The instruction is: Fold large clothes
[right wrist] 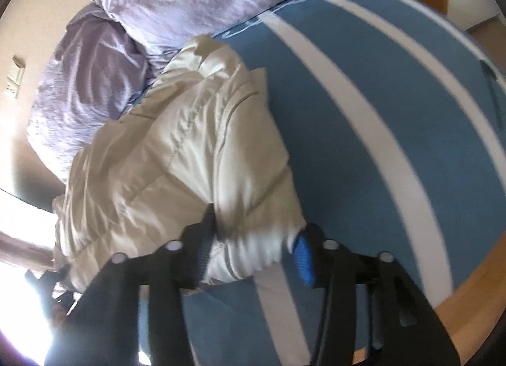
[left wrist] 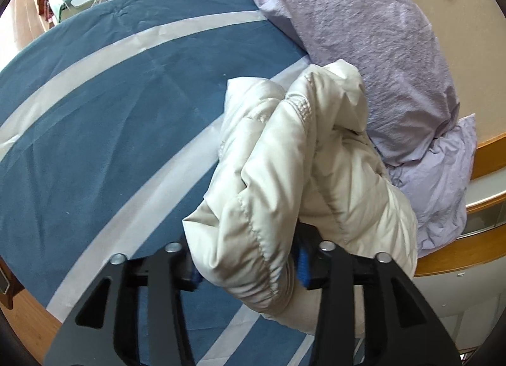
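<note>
Blue bed cover with white stripes point(left wrist: 95, 119) carries a bunched cream quilted puffer jacket point(left wrist: 284, 157) beside lilac crinkled pillows point(left wrist: 373, 49). Left hand-held gripper point(left wrist: 246, 268) and right hand-held gripper point(right wrist: 253, 255) each straddle a jacket edge, jaws half spread; pad contact unclear.

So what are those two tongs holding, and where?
A cream jacket: its gathered hem sits between both tongs, left and right. Whether they grip it cannot be told.
</note>
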The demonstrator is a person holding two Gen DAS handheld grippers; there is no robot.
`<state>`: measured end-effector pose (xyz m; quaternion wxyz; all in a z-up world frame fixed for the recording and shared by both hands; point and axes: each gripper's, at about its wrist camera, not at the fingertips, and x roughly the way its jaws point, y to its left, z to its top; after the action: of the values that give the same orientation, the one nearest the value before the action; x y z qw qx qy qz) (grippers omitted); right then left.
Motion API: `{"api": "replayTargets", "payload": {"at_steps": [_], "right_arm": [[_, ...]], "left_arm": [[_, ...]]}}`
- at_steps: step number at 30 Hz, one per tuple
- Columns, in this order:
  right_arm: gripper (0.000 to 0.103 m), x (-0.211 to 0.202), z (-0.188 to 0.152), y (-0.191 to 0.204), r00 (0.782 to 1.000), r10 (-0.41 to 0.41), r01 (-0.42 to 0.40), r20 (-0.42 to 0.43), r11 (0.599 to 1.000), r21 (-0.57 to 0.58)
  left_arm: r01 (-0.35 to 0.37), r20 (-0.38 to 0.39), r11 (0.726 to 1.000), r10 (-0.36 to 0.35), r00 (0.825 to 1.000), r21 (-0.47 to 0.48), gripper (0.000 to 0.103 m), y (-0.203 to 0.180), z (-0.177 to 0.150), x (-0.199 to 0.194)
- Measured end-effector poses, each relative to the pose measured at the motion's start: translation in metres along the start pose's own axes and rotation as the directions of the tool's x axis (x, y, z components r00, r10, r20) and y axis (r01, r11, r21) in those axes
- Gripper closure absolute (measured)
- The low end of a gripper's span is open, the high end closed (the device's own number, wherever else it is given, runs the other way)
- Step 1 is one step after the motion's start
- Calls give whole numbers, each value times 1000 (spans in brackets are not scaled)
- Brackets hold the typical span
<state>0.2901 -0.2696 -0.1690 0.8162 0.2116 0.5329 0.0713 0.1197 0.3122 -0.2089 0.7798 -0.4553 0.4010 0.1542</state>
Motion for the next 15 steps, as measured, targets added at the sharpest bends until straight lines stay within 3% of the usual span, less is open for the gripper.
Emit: {"api": "replayTargets", "payload": {"at_steps": [1,3,6,9,15], "right_arm": [[45,-4,1,0,999,-27,27,20,1000,0],[43,-15,6,-1,994,-81,81,71,997,-3],[42,-23,14,9,983,-143,150,113,987,-57],[37,-24,19,32,976,-161,182,144,973,-145],[31,-13,14,87,982,-118,160,146,934,-320]], "left_arm": [[-7,-3,1000,6,1000,-2,51,1,2,0],[-27,-4,1000,27,1000,-8,34,5,6,1],[-24,-20,999,24,1000,-24,25,10,12,5],[-16,-14,999,16,1000,-35,20,12,15,9],[-8,-5,999,7,1000,-54,19,7,16,13]]}}
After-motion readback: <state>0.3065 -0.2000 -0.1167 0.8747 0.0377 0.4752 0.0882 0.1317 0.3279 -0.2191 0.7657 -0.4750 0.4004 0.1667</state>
